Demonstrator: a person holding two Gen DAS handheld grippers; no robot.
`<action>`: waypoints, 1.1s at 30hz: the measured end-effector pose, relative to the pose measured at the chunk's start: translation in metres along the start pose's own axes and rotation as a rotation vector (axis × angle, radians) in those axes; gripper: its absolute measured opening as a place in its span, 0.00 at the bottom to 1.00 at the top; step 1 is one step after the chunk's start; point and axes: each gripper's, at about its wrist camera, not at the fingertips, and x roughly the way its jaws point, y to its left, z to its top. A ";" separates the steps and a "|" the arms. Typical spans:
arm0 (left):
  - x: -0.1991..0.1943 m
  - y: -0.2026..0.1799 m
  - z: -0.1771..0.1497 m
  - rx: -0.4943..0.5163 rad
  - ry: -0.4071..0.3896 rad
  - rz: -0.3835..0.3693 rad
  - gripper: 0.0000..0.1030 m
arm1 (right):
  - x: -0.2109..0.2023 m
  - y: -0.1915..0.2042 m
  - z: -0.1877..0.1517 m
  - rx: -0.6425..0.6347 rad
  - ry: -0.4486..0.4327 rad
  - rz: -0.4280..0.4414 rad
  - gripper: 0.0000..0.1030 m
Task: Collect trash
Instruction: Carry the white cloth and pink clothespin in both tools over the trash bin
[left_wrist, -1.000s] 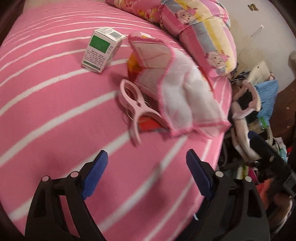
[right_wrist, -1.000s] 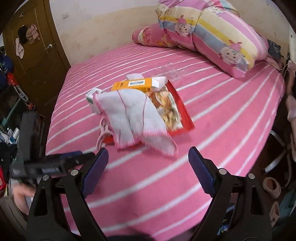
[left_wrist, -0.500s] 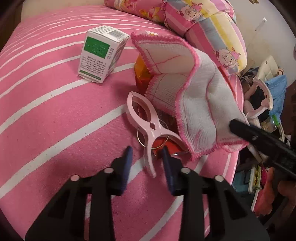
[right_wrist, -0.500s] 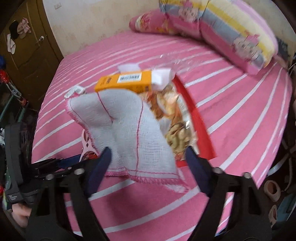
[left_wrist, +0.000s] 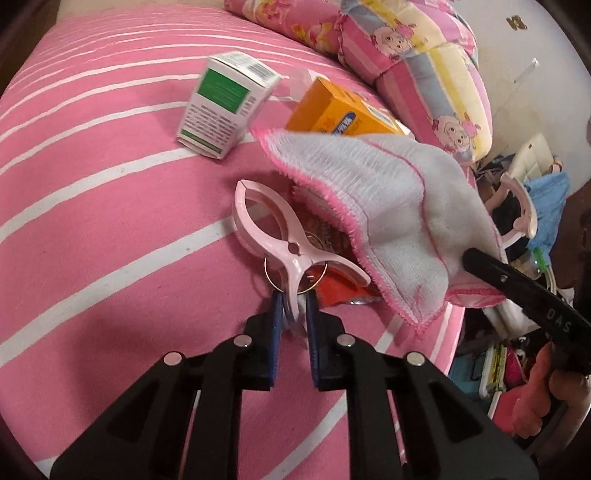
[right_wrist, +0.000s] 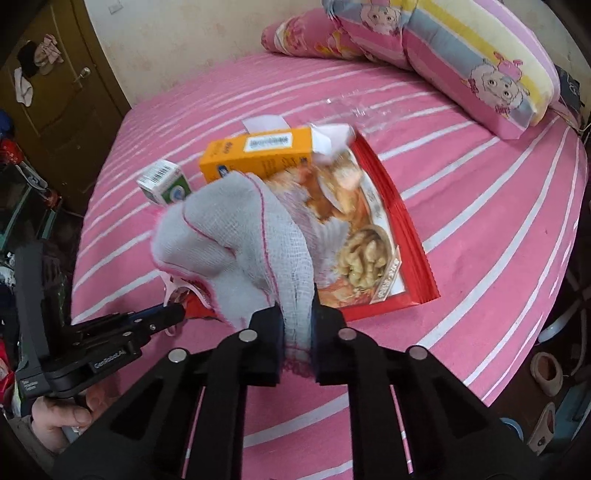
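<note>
The left claw (left_wrist: 293, 312) is clamped on the near handle end of the pink clothes peg (left_wrist: 280, 240), which lies on the pink striped bed (left_wrist: 92, 206) just beside the red snack bag (right_wrist: 373, 236) — the peg's looped end points away from the claw. The right claw (right_wrist: 297, 328) is pinched shut on a corner of the white cloth (right_wrist: 240, 240), holding it bunched and raised over the near end of the snack bag. Beyond the snack bag an orange box (right_wrist: 258, 155) rests against its far edge, and a green-and-white box (left_wrist: 225, 107) stands to the left of that — both well apart from either claw.
</note>
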 end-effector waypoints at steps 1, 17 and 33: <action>-0.004 0.002 -0.001 -0.009 -0.007 -0.004 0.12 | -0.003 0.001 0.001 0.002 -0.009 0.006 0.11; -0.072 0.017 -0.034 -0.096 -0.124 -0.063 0.12 | -0.083 0.028 -0.011 0.036 -0.168 0.110 0.11; -0.126 -0.036 -0.091 -0.039 -0.179 -0.097 0.12 | -0.168 0.014 -0.076 0.054 -0.251 0.151 0.11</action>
